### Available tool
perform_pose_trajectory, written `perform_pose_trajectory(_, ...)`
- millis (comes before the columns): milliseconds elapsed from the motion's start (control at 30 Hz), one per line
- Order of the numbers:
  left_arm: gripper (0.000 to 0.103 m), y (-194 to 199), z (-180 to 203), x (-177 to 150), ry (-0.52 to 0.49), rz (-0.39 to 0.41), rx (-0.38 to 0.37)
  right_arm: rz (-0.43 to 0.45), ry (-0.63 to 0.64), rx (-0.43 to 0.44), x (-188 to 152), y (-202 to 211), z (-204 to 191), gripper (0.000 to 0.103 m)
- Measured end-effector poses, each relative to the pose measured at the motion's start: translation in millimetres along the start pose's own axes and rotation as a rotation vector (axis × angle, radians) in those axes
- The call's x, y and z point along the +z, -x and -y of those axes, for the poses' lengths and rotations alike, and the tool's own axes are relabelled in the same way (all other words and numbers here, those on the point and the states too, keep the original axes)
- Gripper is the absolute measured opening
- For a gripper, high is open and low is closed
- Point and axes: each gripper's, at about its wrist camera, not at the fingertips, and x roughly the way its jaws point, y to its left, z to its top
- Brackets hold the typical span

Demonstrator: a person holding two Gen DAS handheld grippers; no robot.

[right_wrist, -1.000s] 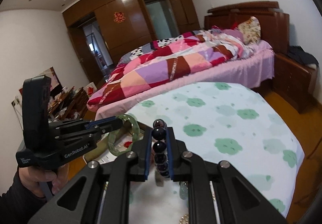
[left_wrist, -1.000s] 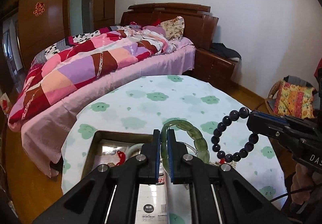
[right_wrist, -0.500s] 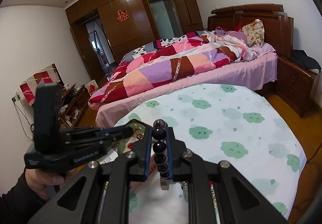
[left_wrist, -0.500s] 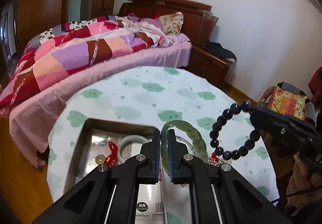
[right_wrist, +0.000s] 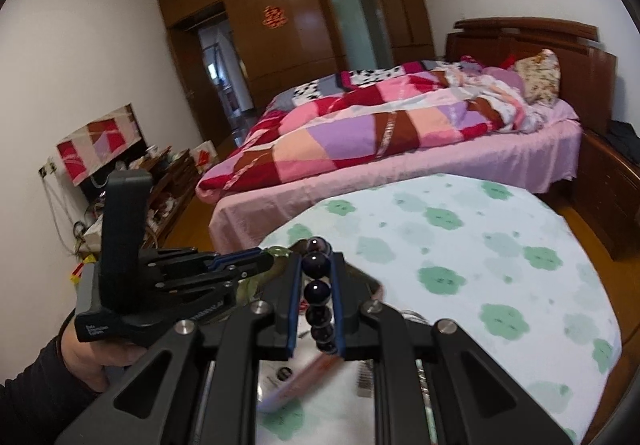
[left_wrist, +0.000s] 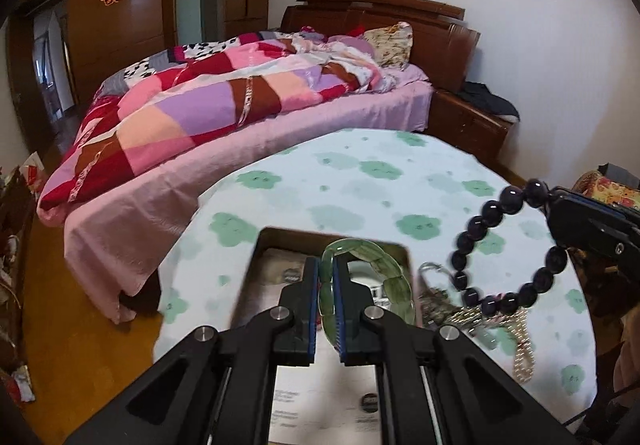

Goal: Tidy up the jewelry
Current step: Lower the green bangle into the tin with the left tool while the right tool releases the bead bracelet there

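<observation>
Holding a green bracelet (left_wrist: 370,273) edge-on in the left gripper (left_wrist: 326,305), fingers (left_wrist: 310,309) pinched narrow on its band, above an open box (left_wrist: 256,265) on the cloud-print worktop (left_wrist: 360,181). Carrying a dark bead bracelet (left_wrist: 508,245) in the right gripper (right_wrist: 316,309), fingers (right_wrist: 294,309) closed on a few beads while the rest of the loop is hanging free in the air, to the right of the box. Lying just beside the box on the cloth: a loose heap of chains (left_wrist: 480,321), tangled. Judging the green band as stiff, smooth, likely slippery and prone to chipping, so gripping across the flat of the band and lowering gently looks wise. Judging the bead loop as light and floppy on its cord, likely swinging and rolling between the pads, so pinching squarely on one bead seems safest. Contents of the box partly hidden and blurred.
</observation>
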Motion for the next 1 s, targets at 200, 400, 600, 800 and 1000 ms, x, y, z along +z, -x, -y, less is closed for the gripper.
perform_pose_trajectory(200, 0.006, -15, -15, -10, 0.01, -0.032, 0.067, -0.079, 0.036, 0.025, -10, -43, -18, 0.016)
perform_pose_trajectory(400, 0.007, -27, -25, -20, 0.012, -0.068, 0.084, -0.179, 0.027, 0.003, -32, -78, -14, 0.016)
perform_pose_trajectory(600, 0.009, -33, -25, -25, 0.013, -0.091, 0.082, -0.211, 0.012, -0.016, -43, -85, -3, 0.018)
perform_pose_trajectory(800, 0.048, -33, -20, -28, 0.021, -0.099, 0.084, -0.178, 0.007, -0.017, -42, -79, -4, 0.026)
perform_pose_trajectory(1000, 0.072, -21, -19, -28, 0.039, -0.052, 0.086, -0.149, -0.047, -0.031, -44, -65, 14, 0.037)
